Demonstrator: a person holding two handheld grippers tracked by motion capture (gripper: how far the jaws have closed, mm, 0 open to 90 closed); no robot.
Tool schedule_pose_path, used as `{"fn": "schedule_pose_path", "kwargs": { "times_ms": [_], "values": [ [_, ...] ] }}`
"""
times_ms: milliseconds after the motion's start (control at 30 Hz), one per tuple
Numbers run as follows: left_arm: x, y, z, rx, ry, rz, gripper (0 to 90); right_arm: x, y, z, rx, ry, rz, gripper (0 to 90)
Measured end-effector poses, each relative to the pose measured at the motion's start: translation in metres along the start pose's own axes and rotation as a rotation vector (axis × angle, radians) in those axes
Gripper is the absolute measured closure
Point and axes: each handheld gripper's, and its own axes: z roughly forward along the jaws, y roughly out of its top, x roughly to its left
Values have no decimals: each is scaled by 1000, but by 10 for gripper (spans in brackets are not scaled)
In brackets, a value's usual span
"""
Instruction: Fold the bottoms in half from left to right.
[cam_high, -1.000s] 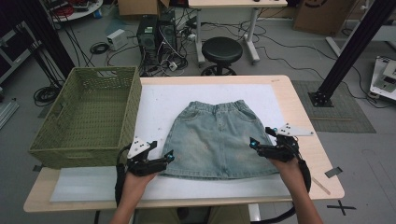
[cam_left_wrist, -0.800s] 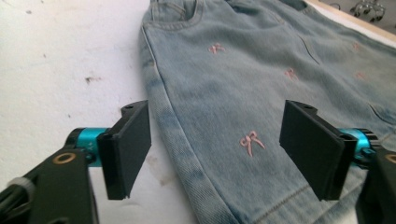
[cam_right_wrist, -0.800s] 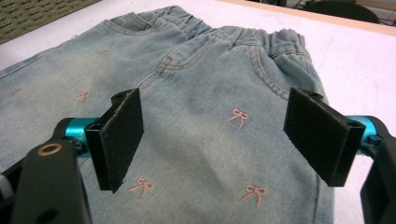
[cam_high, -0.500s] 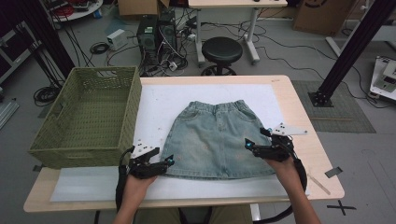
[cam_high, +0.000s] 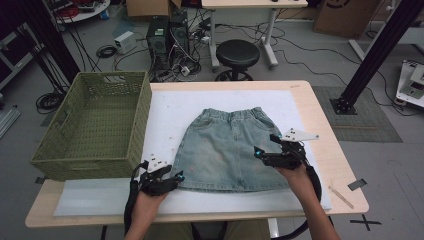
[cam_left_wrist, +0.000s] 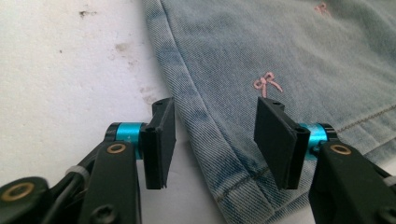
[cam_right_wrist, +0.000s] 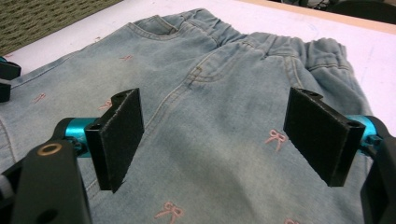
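A pale blue denim skirt (cam_high: 231, 147) lies flat, unfolded. Left gripper (cam_left_wrist: 212, 140): jaws half-open, just been closing astride its hem corner, seemingly not yet gripping. Right gripper (cam_right_wrist: 231, 140): jaws wide, empty, above the skirt.

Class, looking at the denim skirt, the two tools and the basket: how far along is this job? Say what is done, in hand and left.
Done: the denim skirt lies spread flat on the white mat. In hand: the left tool, its jaws just closing, straddles the skirt's bottom corner without pressing it; the right tool hangs open over the skirt's other side. Left: gripping and probably folding; the green basket holds nothing.
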Motion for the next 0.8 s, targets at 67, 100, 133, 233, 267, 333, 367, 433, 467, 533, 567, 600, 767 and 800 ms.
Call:
{"fn": "schedule_pose_path", "kwargs": {
  "times_ms": [67,100,133,233,267,333,367,433,467,533,567,600,767,800],
  "values": [
    [-1,0,1,11,7,6,527,1,2,3,8,5,-3,207],
    [-1,0,1,13,13,14,540,2,2,4,11,6,-5,207],
    [-2,0,1,14,16,15,559,3,3,6,14,11,-6,207],
    [-3,0,1,13,24,16,628,4,6,12,24,25,2,236],
    [-3,0,1,13,28,15,647,5,8,14,29,33,7,247],
    [-3,0,1,13,28,15,687,6,10,22,41,47,12,247],
    [-3,0,1,13,26,21,707,8,13,27,55,54,13,247],
    [-4,0,1,13,19,28,751,10,16,35,61,74,17,246],
    [-5,0,1,11,13,33,781,11,18,39,70,80,20,246],
    [-6,0,1,9,10,35,825,16,23,49,87,96,16,247],
    [-6,0,0,7,5,37,835,19,26,54,94,101,10,246],
    [-5,0,0,7,-2,36,842,23,31,60,102,109,-2,246],
    [-3,-3,-4,-14,-39,-1,850,37,48,84,122,147,-4,248],
    [-3,-3,-5,-13,-43,1,851,40,51,88,129,151,-10,248]
  ]
}}
